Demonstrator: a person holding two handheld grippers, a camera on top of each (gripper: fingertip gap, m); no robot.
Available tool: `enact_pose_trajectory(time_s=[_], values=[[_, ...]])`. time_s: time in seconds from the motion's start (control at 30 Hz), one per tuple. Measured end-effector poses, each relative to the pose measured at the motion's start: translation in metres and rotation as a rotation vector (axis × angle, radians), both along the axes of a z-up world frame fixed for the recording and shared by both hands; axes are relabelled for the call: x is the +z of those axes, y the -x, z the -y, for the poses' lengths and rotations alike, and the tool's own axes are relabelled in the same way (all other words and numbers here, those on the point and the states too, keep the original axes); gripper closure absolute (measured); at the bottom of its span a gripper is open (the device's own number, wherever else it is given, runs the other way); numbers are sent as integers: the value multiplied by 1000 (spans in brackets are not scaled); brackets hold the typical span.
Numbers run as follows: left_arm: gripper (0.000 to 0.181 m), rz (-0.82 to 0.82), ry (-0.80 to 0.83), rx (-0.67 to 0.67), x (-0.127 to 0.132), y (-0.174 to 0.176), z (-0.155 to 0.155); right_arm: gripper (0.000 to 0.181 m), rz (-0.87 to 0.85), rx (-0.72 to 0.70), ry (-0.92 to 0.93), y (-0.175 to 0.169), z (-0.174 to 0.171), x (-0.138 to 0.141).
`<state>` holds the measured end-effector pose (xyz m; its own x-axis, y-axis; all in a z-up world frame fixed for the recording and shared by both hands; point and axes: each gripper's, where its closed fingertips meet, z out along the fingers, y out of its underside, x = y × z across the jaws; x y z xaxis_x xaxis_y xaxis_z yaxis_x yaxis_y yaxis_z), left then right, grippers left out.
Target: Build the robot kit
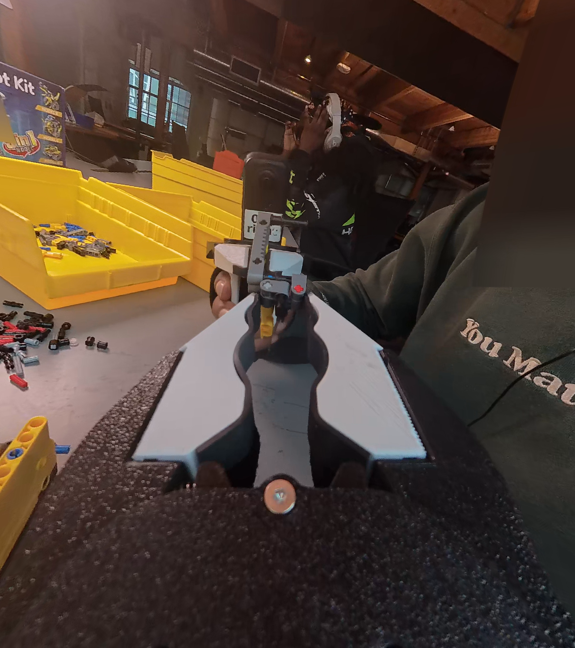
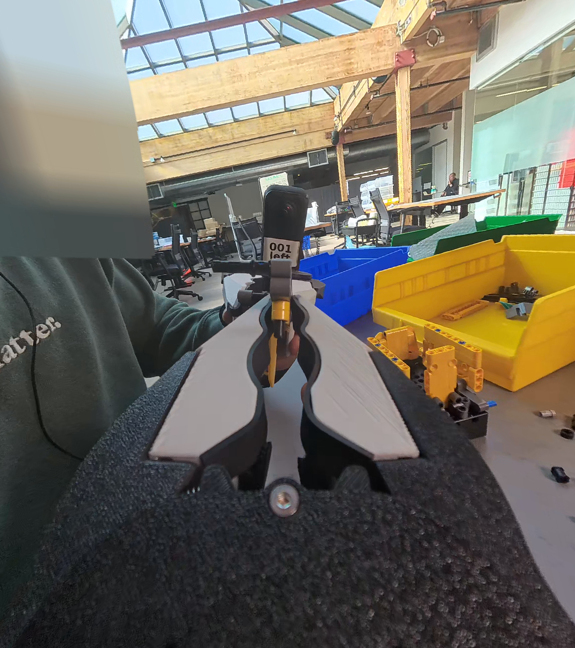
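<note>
My left gripper (image 1: pixel 280 301) and my right gripper (image 2: pixel 281 305) face each other in the air, tip to tip, in front of a person's dark green sweatshirt (image 1: pixel 489 368). Between them is a small brick assembly (image 1: pixel 261 252): a grey toothed bar, grey and black connectors, a red pin, a black axle and a yellow piece (image 1: pixel 266 324). My left gripper is shut on its lower end. My right gripper (image 1: pixel 259 261) shows beyond it, shut on the grey bar. In the right wrist view the assembly (image 2: pixel 280 285) sits between my fingertips, with the left gripper (image 2: pixel 272 285) behind it.
Yellow bins (image 1: pixel 110 270) hold small parts at the left; a kit box stands behind. Loose red, black and grey pieces (image 1: pixel 5 336) lie on the grey table. A yellow built model (image 2: pixel 436 361) stands by a yellow bin (image 2: pixel 454 350), with a blue bin (image 2: pixel 349 280) and a green bin (image 2: pixel 510 228) behind. A person stands far off. My two grippers' fingertips are within a few centimetres of each other.
</note>
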<state>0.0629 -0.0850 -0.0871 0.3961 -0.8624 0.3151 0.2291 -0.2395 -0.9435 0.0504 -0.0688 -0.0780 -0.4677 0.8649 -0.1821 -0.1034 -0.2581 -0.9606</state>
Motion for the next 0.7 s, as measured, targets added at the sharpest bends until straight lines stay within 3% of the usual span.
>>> enact_pose_trajectory(time_s=[0.6, 0.7], values=[[161, 70, 77, -37, 0, 0, 5, 175, -25, -112, -281, -4, 13, 3], [160, 31, 30, -24, 5, -3, 7, 175, -52, -116, -320, -6, 15, 9]])
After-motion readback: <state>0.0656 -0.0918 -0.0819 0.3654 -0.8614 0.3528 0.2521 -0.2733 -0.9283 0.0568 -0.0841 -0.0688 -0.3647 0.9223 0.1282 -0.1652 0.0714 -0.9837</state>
